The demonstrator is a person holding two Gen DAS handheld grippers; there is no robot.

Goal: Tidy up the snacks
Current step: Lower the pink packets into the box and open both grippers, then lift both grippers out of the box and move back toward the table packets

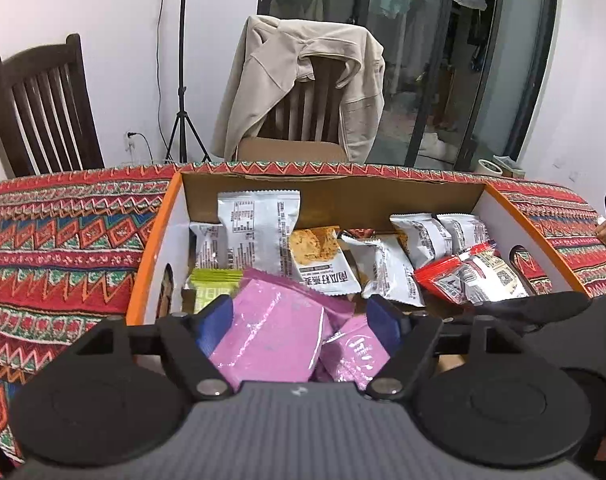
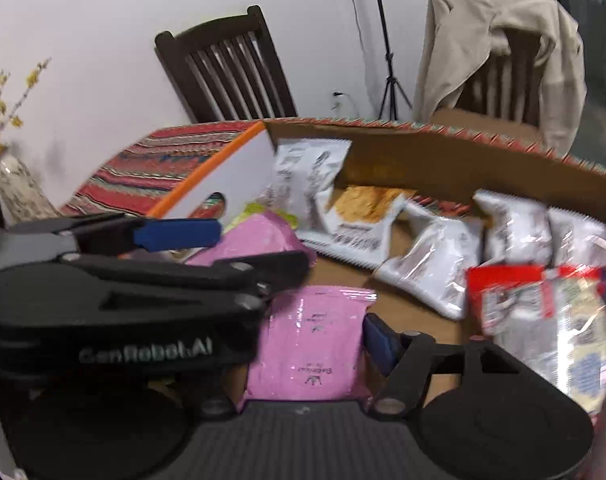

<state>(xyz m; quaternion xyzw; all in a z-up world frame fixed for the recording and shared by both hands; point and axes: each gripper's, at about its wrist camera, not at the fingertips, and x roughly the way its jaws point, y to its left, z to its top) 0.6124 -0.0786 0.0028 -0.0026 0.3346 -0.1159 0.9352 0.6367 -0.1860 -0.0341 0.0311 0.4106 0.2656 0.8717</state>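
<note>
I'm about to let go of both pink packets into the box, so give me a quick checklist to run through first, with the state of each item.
1. Left gripper over the box: ok, the box's near edge lies under its fingers.
2. Large pink packet between the left fingers: ok; whether the pads press on it, cannot tell.
3. Right gripper over the box: ok, cardboard floor shows just beyond it.
4. Small pink packet between the right fingers: ok, but the left-hand pad is hidden by the other gripper, so grip cannot tell.
5. Free floor to drop onto: ok, bare cardboard shows ahead of the right gripper.
6. Grippers clear of each other: not ok, they crowd closely.
</note>
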